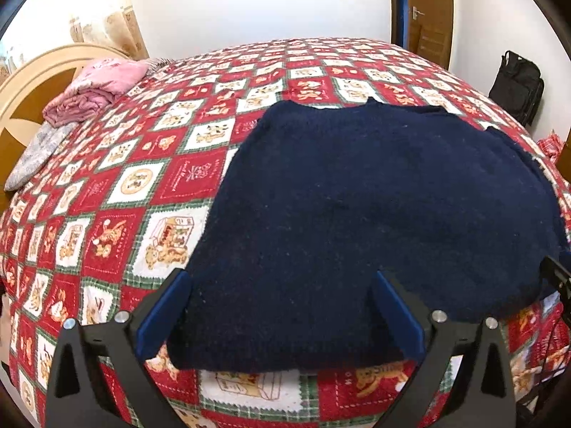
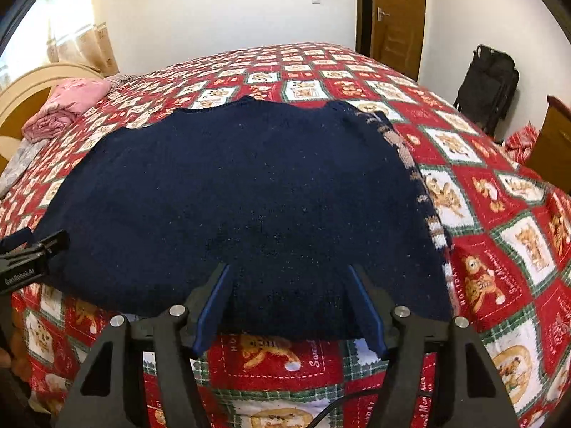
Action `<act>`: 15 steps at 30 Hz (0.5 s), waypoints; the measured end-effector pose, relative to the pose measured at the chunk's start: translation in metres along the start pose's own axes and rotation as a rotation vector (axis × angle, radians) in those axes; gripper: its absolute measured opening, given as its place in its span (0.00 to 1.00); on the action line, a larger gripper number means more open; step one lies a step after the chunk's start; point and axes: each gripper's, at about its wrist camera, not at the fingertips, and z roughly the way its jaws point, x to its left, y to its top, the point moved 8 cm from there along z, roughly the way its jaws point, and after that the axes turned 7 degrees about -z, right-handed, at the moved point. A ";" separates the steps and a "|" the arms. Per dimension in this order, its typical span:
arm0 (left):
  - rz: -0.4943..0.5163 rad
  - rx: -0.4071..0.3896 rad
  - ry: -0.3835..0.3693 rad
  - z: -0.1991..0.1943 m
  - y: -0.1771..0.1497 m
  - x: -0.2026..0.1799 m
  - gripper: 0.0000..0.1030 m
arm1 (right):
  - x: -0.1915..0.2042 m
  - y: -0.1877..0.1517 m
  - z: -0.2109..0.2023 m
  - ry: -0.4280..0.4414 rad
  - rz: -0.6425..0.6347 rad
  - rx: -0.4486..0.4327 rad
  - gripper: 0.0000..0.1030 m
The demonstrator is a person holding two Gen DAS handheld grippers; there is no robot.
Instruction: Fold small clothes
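A dark navy knitted sweater (image 1: 374, 207) lies flat on the bed; it also shows in the right wrist view (image 2: 232, 196), with a patterned beige-and-white strip along its right edge (image 2: 424, 207). My left gripper (image 1: 282, 278) is open, its blue fingers straddling the sweater's near left hem. My right gripper (image 2: 287, 271) is open, its fingers straddling the near hem further right. Each gripper shows at the edge of the other's view: the right one (image 1: 556, 278), the left one (image 2: 32, 253).
The bed has a red, white and green quilt (image 1: 135, 192). Folded pink clothes (image 1: 96, 89) and a grey item (image 1: 35, 157) lie at its far left by the headboard. A black bag (image 2: 489, 85) stands by the wall near a wooden door (image 2: 396, 14).
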 end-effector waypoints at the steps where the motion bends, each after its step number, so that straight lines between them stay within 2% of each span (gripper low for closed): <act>1: 0.004 -0.002 0.003 0.002 0.000 -0.001 1.00 | 0.003 0.002 -0.001 0.005 -0.005 -0.005 0.65; 6: 0.006 0.011 -0.003 0.011 0.003 -0.001 1.00 | 0.028 0.028 -0.008 0.037 -0.062 -0.042 0.65; 11: -0.001 0.014 0.014 0.020 0.009 0.003 1.00 | 0.073 0.062 0.004 0.095 -0.171 -0.078 0.64; 13: -0.008 0.025 0.013 0.025 0.011 0.005 1.00 | 0.089 0.070 0.010 0.103 -0.213 -0.098 0.49; 15: -0.010 0.037 0.018 0.029 0.011 0.006 1.00 | 0.105 0.075 0.019 0.127 -0.234 -0.092 0.47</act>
